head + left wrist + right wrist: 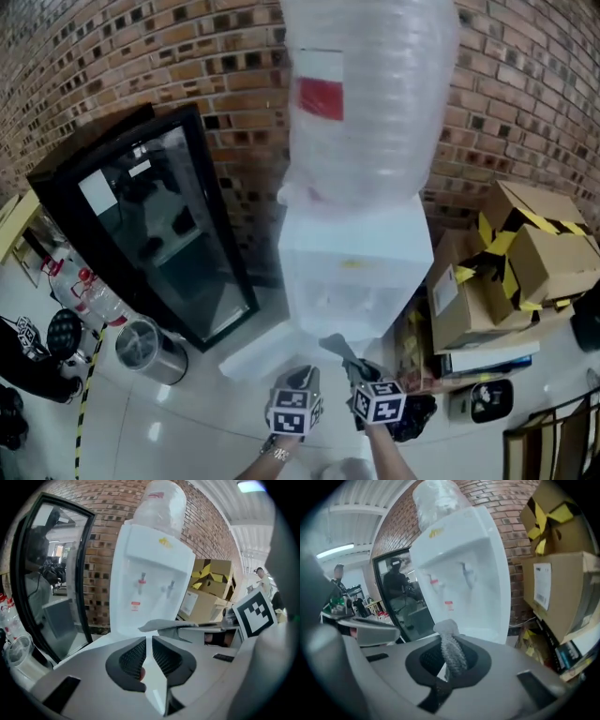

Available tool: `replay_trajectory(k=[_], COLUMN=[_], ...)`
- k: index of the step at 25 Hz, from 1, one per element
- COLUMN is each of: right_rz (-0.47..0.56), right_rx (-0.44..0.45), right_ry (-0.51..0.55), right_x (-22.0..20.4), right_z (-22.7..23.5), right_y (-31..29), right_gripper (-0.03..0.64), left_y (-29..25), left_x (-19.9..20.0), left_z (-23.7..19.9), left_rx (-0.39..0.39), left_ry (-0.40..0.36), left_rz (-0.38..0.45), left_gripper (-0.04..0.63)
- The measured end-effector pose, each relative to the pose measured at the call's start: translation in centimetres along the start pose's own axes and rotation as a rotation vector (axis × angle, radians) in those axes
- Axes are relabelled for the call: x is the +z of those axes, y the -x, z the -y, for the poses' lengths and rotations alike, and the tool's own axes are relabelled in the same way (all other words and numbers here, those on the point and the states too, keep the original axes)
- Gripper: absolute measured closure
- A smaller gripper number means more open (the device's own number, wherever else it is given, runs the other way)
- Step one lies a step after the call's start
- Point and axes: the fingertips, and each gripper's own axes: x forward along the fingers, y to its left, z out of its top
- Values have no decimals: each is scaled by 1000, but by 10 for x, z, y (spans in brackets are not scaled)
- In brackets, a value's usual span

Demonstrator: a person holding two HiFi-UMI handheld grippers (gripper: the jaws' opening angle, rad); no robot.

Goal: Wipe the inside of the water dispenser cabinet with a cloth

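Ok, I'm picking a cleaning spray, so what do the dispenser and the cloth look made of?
The dispenser looks like white moulded plastic, smooth and faintly glossy, with rounded edges. The cloth pinched in the right gripper looks like grey terry or microfibre: its surface is nubby, but the fibre cannot be told.

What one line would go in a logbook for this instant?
left tongs: shut, empty | right tongs: shut on grey knobbly cloth | white water dispenser: in front of both tongs
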Motion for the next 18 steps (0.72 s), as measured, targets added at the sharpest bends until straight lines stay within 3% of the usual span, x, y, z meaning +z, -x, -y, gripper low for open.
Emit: replay_trajectory(k=[9,18], right_rz=[-5,69], right_rx=[18,6], right_ry=[100,71], right_x=[-125,-131], right_z=[60,92], right_y=[-130,-228], right_gripper=[609,609], left_y=[-100,-146], left_x=[-102,-145], left_z=[-53,-74], left_rx=[-14,-6], left_ry=[-97,-98], left_rz=[36,71], left_gripper=[558,558])
